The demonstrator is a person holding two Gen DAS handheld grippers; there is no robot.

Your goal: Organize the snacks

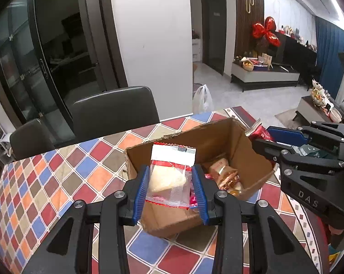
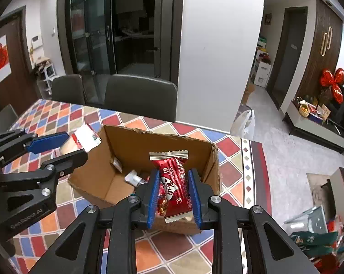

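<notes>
Above the open cardboard box (image 1: 217, 141), left tongs (image 1: 169, 191) clamp a clear packet (image 1: 169, 182), right tongs (image 2: 174, 196) a red packet (image 2: 175, 187).

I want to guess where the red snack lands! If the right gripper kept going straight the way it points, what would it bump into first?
Probably the cardboard box. The right gripper, shut on the red snack, points down into its open top, so it would likely reach the snacks at the bottom. Depth is hard to judge.

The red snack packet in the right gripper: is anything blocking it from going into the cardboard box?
Nothing visible blocks it. The red snack packet hangs in the right gripper above the open brown cardboard box, which has no lid.
</notes>
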